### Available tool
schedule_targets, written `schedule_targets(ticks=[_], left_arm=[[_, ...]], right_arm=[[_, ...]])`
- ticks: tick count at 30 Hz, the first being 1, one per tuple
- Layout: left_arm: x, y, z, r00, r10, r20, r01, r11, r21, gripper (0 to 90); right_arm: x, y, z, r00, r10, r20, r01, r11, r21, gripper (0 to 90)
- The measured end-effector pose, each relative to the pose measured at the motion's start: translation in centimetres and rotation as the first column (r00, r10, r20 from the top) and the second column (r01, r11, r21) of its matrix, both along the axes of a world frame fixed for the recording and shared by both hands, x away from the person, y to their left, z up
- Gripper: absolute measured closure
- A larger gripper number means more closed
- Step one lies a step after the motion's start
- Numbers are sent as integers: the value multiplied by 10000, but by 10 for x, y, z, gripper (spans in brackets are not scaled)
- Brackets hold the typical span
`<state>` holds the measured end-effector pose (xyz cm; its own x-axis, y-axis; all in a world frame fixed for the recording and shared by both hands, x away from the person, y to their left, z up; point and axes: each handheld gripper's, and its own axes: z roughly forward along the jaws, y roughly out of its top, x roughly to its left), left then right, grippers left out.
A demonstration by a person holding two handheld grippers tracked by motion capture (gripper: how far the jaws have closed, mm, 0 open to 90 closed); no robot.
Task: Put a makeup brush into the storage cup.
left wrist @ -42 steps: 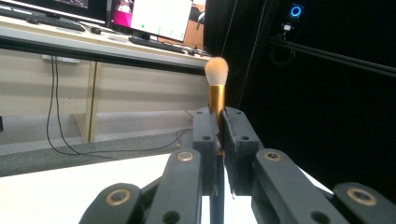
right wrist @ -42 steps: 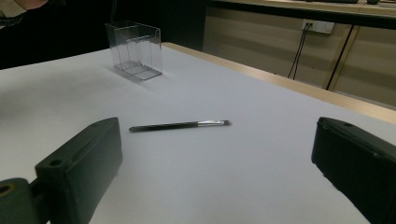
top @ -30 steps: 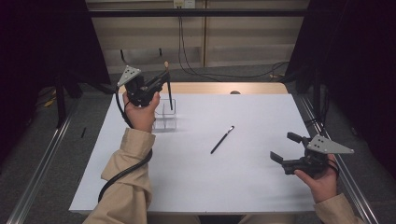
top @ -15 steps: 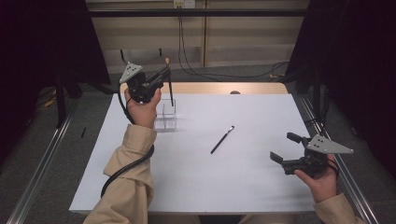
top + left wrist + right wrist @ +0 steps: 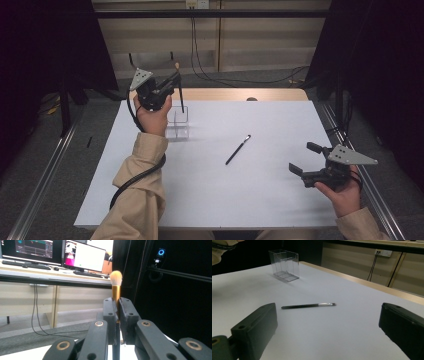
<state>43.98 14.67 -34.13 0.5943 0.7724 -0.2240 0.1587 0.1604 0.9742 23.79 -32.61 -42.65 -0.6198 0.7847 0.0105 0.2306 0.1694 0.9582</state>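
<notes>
Broadly, a white bench (image 5: 210,190) spans the high view, with a strip of bare wood along its far edge. On the person's left side, toward the far edge, stands a clear plastic holder (image 5: 178,123) with upright dividers; the right gripper view shows it (image 5: 284,264) as well, beyond a thin dark brush lying on the sheet.

Just over that holder the left gripper (image 5: 172,85) is raised in the person's left hand (image 5: 152,117), a black cable looping down along the tan sleeve. Its jaws are clamped on a makeup brush (image 5: 179,90), which stands nearly upright with the dark handle pointing down at the holder. In the left gripper view the gold ferrule and pale bristle tuft of that brush (image 5: 116,286) rise above the pressed-together jaws.

Near the bench's right edge the right gripper (image 5: 306,159) is held low in the right hand (image 5: 345,192), jaws wide apart with nothing between them.

Smallest is the thin dark brush (image 5: 238,149), lying flat mid-bench, well apart from both grippers, its silver ferrule end (image 5: 327,304) pointing away from the person.
</notes>
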Motion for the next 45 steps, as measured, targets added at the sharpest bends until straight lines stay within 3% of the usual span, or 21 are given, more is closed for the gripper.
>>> schedule_targets(ticks=[16, 45], left_arm=[[8, -3, -12, 9998, 161, -69, -159, 9993, 341, 843], [15, 0, -30, 9983, 502, -290, -492, 9982, 339, 843]], right_arm=[[0, 0, 0, 10000, 43, -8, -43, 10000, -5, 14], [0, 1, 0, 10000, 93, -4, -93, 10000, -8, 14]])
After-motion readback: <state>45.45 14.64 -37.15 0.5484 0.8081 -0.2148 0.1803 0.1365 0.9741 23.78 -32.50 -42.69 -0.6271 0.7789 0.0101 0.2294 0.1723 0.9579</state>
